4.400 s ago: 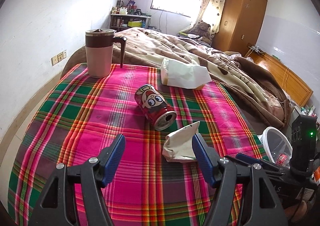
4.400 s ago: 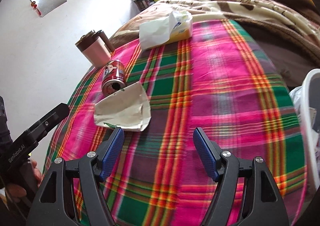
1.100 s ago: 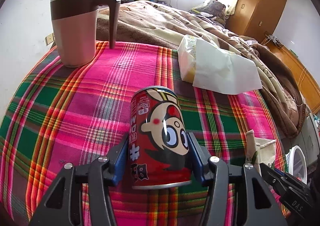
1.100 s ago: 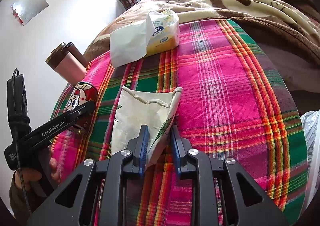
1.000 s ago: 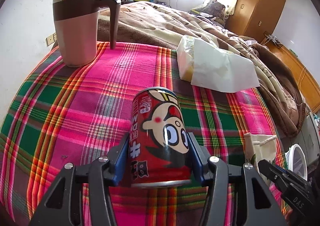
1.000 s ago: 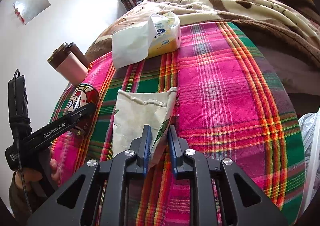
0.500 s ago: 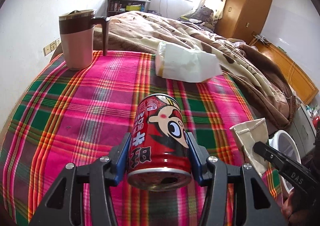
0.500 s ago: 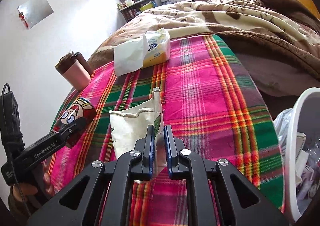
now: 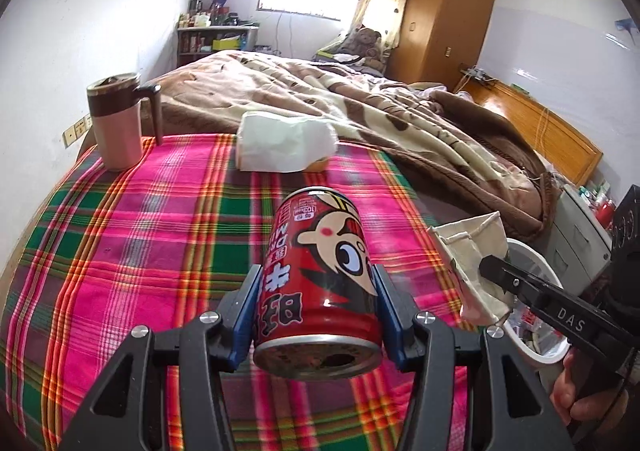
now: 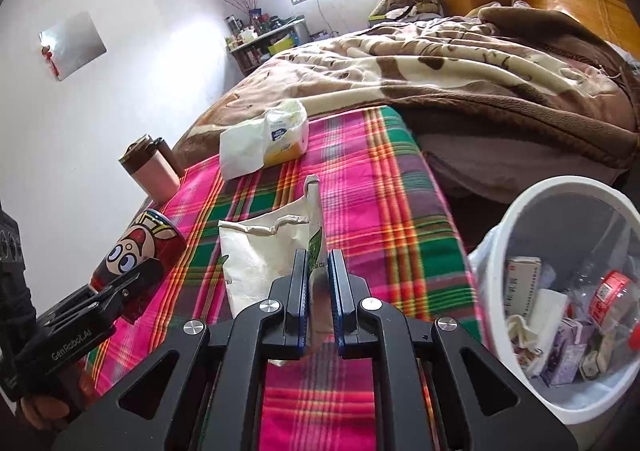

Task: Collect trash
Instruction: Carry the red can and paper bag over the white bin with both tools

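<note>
My left gripper [image 9: 318, 279] is shut on a red drink can [image 9: 320, 275] with a cartoon face and holds it above the plaid tablecloth [image 9: 160, 235]. The can also shows in the right wrist view [image 10: 136, 255]. My right gripper [image 10: 318, 259] is shut on a crumpled white paper bag [image 10: 264, 251], lifted off the cloth; the bag also shows at the right of the left wrist view [image 9: 476, 259]. A white trash bin [image 10: 560, 195] with several pieces of trash inside stands to the right, beside the table.
A pink and brown mug [image 9: 116, 123] stands at the table's far left corner. A tissue pack [image 9: 280, 147] lies at the far edge. A bed with a brown blanket [image 9: 360, 107] lies behind the table. A wooden wardrobe [image 9: 444, 11] stands at the back.
Both grippers closed on their items and lifted them: the left took the can, the right took the paper bag. Both have pulled back and up, and the bin has come into the right view.
</note>
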Demonstrator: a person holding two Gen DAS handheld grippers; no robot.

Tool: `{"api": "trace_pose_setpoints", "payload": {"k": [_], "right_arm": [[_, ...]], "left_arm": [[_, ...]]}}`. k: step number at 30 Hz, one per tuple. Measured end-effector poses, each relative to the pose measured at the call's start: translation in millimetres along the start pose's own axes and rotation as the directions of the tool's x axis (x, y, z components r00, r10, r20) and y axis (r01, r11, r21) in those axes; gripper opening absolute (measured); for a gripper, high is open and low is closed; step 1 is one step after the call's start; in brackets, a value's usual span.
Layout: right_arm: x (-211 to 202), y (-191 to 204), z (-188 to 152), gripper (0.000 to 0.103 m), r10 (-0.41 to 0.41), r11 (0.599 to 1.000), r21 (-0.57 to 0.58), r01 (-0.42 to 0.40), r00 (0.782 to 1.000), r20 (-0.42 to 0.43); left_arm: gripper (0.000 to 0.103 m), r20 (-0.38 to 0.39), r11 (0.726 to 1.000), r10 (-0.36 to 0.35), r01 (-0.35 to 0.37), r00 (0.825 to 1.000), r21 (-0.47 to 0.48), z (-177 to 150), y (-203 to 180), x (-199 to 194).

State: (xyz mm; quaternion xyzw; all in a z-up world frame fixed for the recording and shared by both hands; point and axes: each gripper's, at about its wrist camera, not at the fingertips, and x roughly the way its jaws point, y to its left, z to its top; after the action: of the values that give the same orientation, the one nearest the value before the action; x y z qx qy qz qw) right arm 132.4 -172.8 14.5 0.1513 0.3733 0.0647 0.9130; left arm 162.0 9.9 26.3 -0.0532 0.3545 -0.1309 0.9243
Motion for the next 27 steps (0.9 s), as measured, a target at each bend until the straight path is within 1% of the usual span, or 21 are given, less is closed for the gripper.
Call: {"api": "trace_pose_setpoints", "payload": {"k": [7,16,23,27], "right_arm": [[-33,-25,-1,0.010,-0.035,0.999,0.022,0.034,0.998,0.056],[-67,-61,-4,0.010,-0.113,0.992,0.064,0.106,0.988,0.108],[-88,-97,-8,0.010,-0.194,0.977,0.120,0.178,0.972,0.135],[-97,-119,-8,0.010,-0.244,0.963,0.149,0.224,0.960,0.134]], "left_arm": [[0.054,0.026,0.997,-0.064,0.062,0.998,0.052,-7,-41,-13],[0.054,0.027,0.982,-0.146,0.142,0.989,0.122,-13,-94,-17],[0.054,0.003,0.963,-0.209,0.206,0.978,0.176,-19,-137,-11],[0.054,-0.019,0.951,-0.242,0.241,0.970,0.196,-22,-161,-4]]}}
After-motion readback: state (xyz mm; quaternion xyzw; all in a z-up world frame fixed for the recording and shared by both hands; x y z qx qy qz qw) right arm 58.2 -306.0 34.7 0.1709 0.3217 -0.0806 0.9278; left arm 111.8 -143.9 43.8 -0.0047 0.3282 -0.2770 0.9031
